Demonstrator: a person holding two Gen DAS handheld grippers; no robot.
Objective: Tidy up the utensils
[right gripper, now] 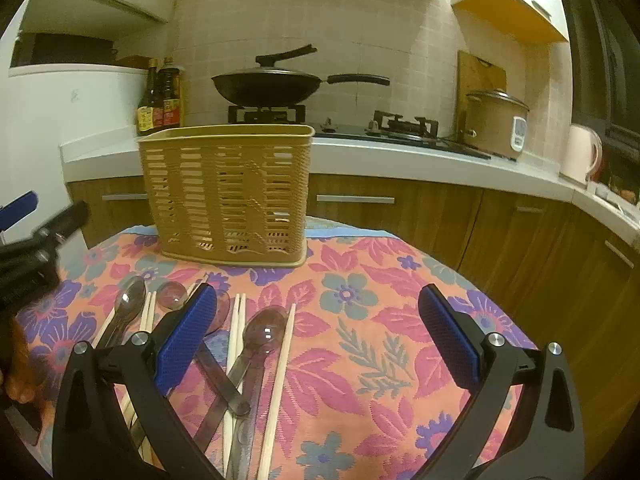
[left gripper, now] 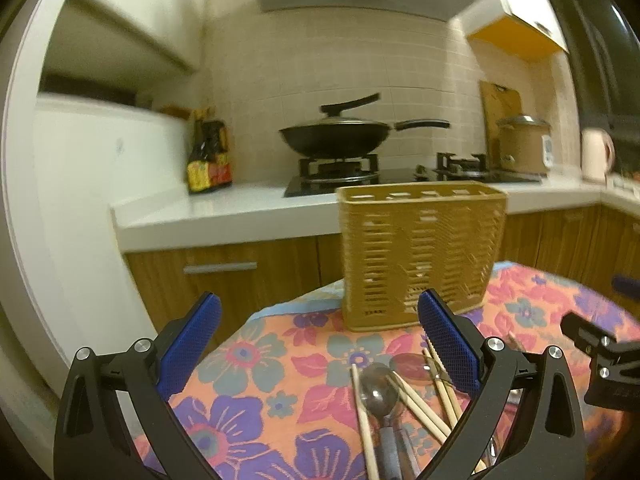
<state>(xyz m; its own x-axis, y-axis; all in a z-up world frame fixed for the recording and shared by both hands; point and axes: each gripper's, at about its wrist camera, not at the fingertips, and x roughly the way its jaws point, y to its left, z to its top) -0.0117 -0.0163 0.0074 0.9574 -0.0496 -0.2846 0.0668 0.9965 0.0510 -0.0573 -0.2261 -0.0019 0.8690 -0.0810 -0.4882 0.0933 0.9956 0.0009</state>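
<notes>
A tan slotted utensil basket [left gripper: 420, 252] [right gripper: 228, 192] stands upright at the far edge of the flowered tablecloth [left gripper: 280, 364] [right gripper: 380, 340]. Several spoons [left gripper: 378, 396] [right gripper: 264, 332] and pale wooden chopsticks [left gripper: 364, 416] [right gripper: 280, 380] lie mixed on the cloth in front of it. My left gripper [left gripper: 320, 320] is open and empty, hovering above the cloth with the utensils near its right finger. My right gripper [right gripper: 316, 308] is open and empty, with the utensils under and beside its left finger. Each gripper's tip shows at the edge of the other's view.
Behind the table runs a white kitchen counter [right gripper: 400, 160] with a black wok [right gripper: 268, 86] on a gas stove, sauce bottles [right gripper: 162, 100], a rice cooker [right gripper: 496, 122] and a kettle [right gripper: 580, 152]. Wooden cabinets [right gripper: 500, 224] stand below. The table edge lies just behind the basket.
</notes>
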